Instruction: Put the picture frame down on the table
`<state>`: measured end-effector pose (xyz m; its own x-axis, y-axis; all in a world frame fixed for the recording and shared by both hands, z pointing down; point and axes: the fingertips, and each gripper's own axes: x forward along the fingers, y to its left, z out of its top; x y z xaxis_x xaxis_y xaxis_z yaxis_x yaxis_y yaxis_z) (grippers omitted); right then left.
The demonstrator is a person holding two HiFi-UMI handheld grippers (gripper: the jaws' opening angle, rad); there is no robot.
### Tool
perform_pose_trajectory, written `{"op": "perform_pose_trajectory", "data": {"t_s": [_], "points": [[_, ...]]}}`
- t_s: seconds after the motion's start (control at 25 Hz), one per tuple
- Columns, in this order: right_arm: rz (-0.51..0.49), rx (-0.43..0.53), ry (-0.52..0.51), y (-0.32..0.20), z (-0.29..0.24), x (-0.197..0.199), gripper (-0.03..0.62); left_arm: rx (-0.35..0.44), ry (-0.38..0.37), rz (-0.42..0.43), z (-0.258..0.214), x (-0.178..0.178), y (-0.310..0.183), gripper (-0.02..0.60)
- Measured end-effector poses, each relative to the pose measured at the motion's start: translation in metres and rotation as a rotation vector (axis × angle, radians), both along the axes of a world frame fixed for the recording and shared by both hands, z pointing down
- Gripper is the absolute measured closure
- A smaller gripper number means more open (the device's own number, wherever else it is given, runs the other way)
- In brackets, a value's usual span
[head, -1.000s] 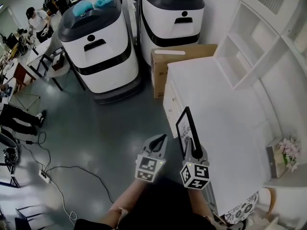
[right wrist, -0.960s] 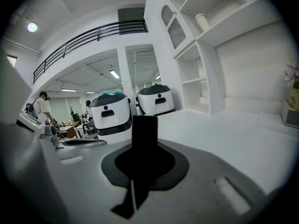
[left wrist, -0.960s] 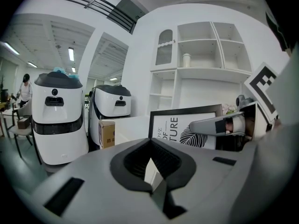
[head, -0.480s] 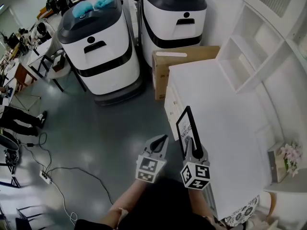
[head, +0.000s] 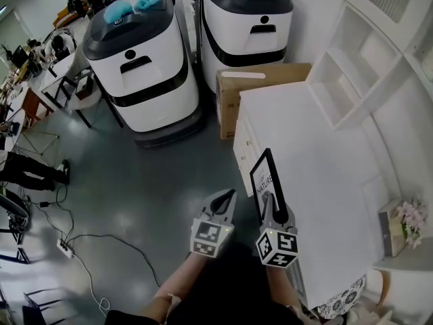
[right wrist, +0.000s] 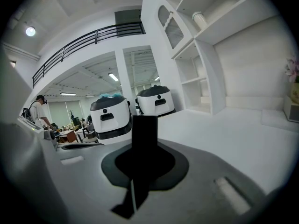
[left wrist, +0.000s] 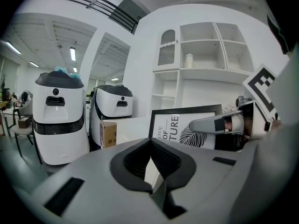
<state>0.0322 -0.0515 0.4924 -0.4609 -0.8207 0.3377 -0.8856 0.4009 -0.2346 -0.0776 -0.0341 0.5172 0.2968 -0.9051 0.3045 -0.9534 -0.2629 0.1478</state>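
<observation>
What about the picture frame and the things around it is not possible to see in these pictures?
Full print on the picture frame: left gripper view, the right tongs cover part; head view, too small; right gripper view shows only its black edge.
Whether the frame's lower edge touches the table: head view, hidden behind the right tongs.
Small object on the shelf: left gripper view, too small to identify.
</observation>
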Motion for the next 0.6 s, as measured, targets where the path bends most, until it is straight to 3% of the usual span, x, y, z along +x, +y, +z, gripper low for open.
{"op": "perform_pose_trajectory", "data": {"t_s": [0.6], "points": [[-0.025, 0.017, -0.011, -0.014, -0.007, -0.009, 0.580, 0.017, -0.006, -0.010, -0.007, -0.003, -0.020, 0.569]]}}
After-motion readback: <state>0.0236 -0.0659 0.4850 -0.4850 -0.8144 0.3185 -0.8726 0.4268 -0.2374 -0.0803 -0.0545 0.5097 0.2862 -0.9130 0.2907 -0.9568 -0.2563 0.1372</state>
